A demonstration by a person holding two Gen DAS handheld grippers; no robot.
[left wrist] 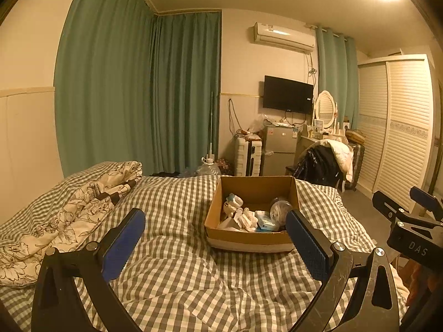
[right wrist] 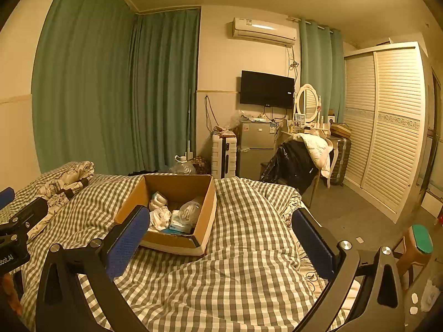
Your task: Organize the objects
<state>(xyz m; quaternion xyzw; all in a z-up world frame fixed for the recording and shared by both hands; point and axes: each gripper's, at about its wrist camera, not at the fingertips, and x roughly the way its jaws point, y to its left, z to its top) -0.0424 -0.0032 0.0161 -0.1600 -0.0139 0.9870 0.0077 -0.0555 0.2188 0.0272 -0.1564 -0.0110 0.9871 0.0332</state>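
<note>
An open cardboard box [left wrist: 250, 238] sits on the checked bedcover [left wrist: 177, 262] and holds a small white figurine [left wrist: 232, 204], crumpled white paper [left wrist: 245, 218], a light blue packet [left wrist: 264, 221] and a clear plastic item [left wrist: 279, 210]. The box also shows in the right wrist view [right wrist: 177, 242]. My left gripper [left wrist: 216, 238] is open and empty, hovering above the bedcover in front of the box. My right gripper [right wrist: 221, 238] is open and empty, to the right of the box; it also shows in the left wrist view [left wrist: 409, 221].
A floral quilt [left wrist: 69, 215] lies bunched at the bed's left. Beyond the bed stand a white suitcase [left wrist: 247, 156], a small fridge [left wrist: 279, 149], a chair with clothes [left wrist: 324, 163] and a louvred wardrobe [left wrist: 398, 132]. Green curtains [left wrist: 138, 91] hang behind.
</note>
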